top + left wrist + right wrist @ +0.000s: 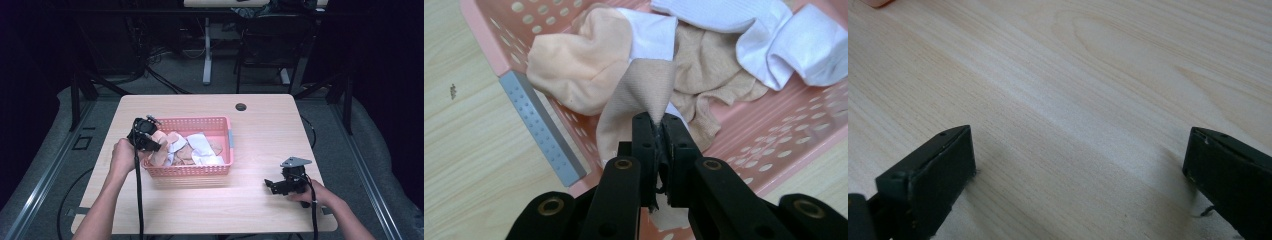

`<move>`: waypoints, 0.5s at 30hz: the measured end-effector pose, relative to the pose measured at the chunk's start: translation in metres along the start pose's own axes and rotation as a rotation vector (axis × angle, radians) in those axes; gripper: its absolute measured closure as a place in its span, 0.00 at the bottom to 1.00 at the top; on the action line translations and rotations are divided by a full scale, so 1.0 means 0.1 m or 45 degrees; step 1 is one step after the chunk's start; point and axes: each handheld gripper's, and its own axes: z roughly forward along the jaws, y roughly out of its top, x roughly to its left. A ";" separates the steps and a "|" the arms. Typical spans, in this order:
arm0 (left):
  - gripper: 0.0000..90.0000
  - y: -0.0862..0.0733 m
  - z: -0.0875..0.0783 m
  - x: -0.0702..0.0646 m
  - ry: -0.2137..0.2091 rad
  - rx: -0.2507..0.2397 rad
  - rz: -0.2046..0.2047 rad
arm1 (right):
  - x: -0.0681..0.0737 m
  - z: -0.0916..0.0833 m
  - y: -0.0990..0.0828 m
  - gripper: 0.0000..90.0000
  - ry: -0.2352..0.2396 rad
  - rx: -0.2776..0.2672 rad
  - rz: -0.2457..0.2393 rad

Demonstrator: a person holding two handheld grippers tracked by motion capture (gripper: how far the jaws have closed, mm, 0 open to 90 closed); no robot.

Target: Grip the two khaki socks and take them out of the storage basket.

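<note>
**Left gripper pinches a beige sock over the pink basket**

The left gripper is closed tightly on a fold of the beige sock. In the left gripper view the two black jaws stand together, and the thin cloth is pressed between them and rises to a point just above the tips. The rest of this sock hangs down into the pink basket and lies against the other cloth there.

In the high view the left gripper is over the left end of the basket, and the left hand holds it from the table side. The basket stands near the middle of the wooden table.

Inside the basket there are more socks. A peach sock lies just beside the held one, touching it, near the grey strip on the basket wall. A white sock lies at the far side, and a tan sock is between the white one and the held one.

The right gripper rests on the table at the right, well apart from the basket, with the right hand behind it. In the right gripper view its jaws stand wide apart with only bare wood between them, so it holds nothing.
</note>
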 end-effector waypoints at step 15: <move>0.95 0.07 -0.25 0.03 -0.013 -0.026 0.032 | 0.00 0.00 0.00 0.00 0.000 -0.002 0.001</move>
